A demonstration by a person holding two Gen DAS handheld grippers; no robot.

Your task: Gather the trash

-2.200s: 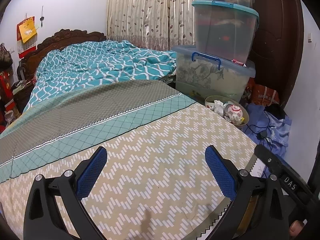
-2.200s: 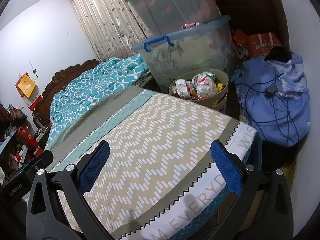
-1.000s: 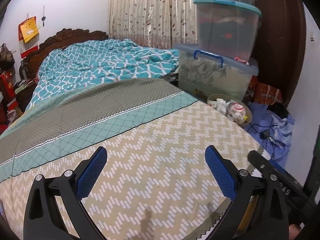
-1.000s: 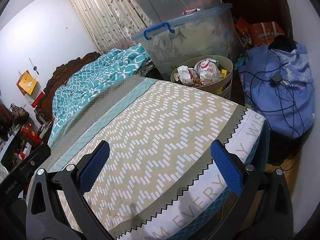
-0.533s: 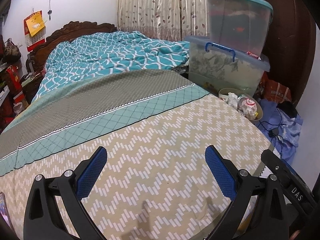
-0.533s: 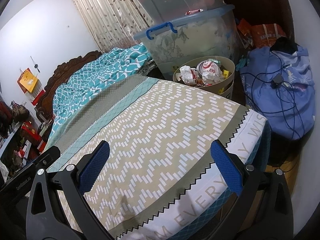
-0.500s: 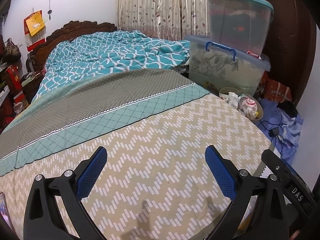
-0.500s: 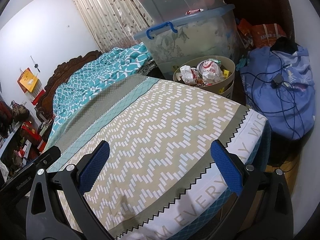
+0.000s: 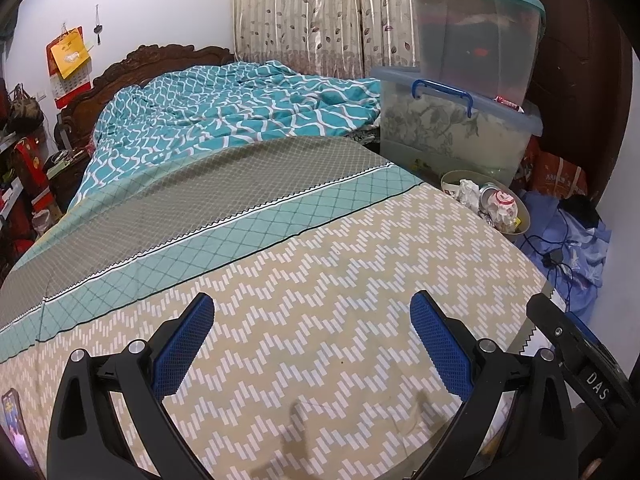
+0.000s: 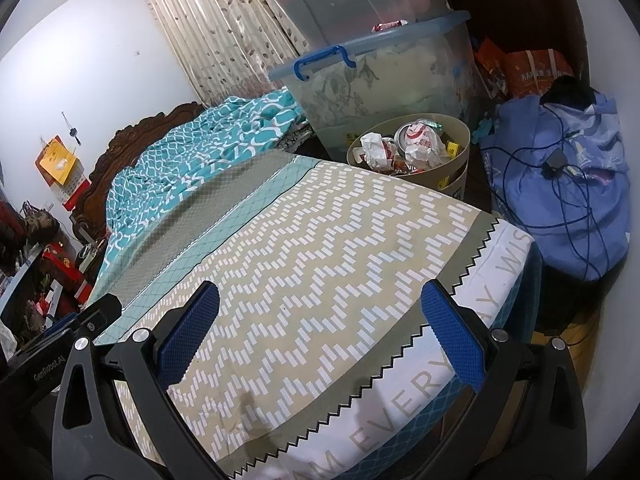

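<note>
A round beige trash bin (image 10: 460, 136) stands on the floor past the bed's far corner, filled with crumpled wrappers and paper (image 10: 416, 144). It also shows in the left wrist view (image 9: 524, 220). My left gripper (image 9: 312, 332) is open and empty above the zigzag-patterned bedspread (image 9: 320, 280). My right gripper (image 10: 320, 320) is open and empty above the foot corner of the same bedspread (image 10: 320, 240). No loose trash shows on the bed.
Stacked clear storage boxes (image 9: 456, 128) stand behind the bin. A blue bag with cables (image 10: 568, 184) lies right of it. A teal quilt (image 9: 224, 116) is bunched at the headboard. A phone (image 9: 16, 428) lies at the bedspread's left edge.
Both grippers have stayed open and empty. Both views have shifted slightly over the bed; the left view has pulled back and up since 2.2 s ago.
</note>
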